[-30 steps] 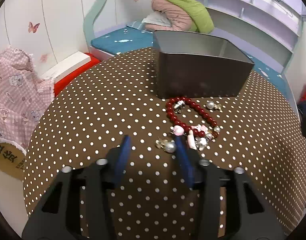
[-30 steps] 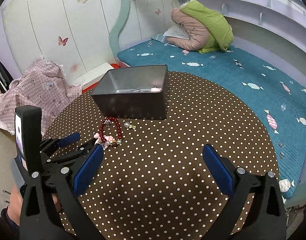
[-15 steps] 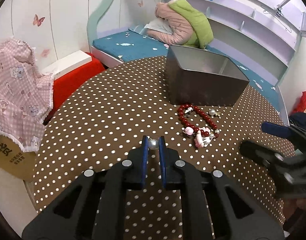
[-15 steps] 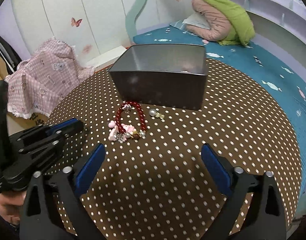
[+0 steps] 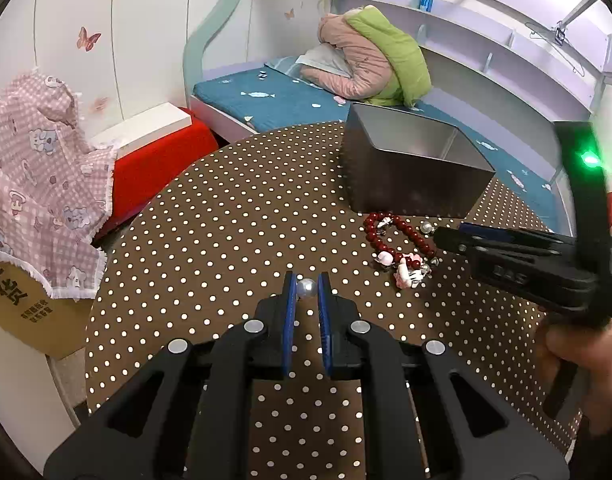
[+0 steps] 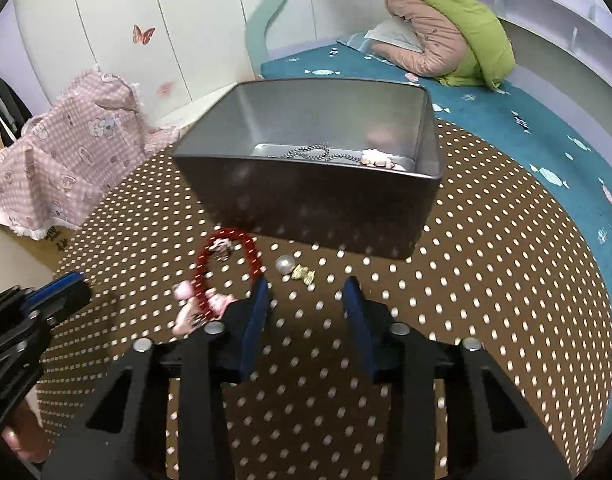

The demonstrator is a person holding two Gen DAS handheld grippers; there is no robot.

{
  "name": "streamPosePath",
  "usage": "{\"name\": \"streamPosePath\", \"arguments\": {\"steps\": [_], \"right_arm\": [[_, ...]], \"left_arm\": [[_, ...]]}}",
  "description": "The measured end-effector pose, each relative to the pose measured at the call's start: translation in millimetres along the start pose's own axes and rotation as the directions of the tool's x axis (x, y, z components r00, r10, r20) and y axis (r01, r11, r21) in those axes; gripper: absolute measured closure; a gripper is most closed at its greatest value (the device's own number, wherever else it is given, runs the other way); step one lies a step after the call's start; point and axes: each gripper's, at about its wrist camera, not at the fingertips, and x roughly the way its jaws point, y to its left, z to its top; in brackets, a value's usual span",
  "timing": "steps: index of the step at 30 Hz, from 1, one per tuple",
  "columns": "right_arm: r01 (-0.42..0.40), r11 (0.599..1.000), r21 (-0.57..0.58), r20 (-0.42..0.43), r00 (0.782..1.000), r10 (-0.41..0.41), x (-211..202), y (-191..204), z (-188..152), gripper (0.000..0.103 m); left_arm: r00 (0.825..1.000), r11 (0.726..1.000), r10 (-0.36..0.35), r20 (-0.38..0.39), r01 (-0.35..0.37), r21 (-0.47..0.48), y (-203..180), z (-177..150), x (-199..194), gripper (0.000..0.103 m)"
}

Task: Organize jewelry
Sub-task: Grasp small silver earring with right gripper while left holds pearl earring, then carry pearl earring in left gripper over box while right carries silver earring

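My left hand-held gripper [image 5: 307, 289] pinches pearl [image 5: 306, 288]. Right hand-held gripper [image 6: 306, 296] closing, empty, near second pearl [image 6: 285, 265]. Next: drop mine in box [image 6: 306, 200].

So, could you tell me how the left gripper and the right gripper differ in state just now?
The left gripper is shut on a pearl earring; the right gripper is open, its jaws have just been closing, and nothing is between them. The left gripper holds its piece off the spotted tablecloth; the right gripper points at a second pearl earring lying there. Both have blue pads.
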Motion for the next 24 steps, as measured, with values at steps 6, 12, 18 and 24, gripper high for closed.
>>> {"name": "streamPosePath", "arguments": {"steps": [6,12,18,24], "right_arm": [[-0.016,0.996,-0.084,0.002,1.0,0.016,6,12,4,0.088],[0.008,0.991,-0.137,0.027,1.0,-0.005,6,17,0,0.094],[-0.014,0.994,-0.111,0.047,0.999,0.019,-7,10,-7,0.094],[-0.038,0.994,-0.101,0.085,0.995,0.046,-41,7,-7,0.094]], "left_arm": [[1.0,1.0,-0.002,0.0,0.002,-0.004,-1,1,1,0.092],[1.0,1.0,-0.006,-0.003,0.006,-0.017,0,5,3,0.092],[1.0,1.0,-0.004,0.006,0.004,-0.023,5,8,-1,0.092],[1.0,1.0,-0.009,0.028,0.009,-0.025,7,15,-10,0.092]]}}
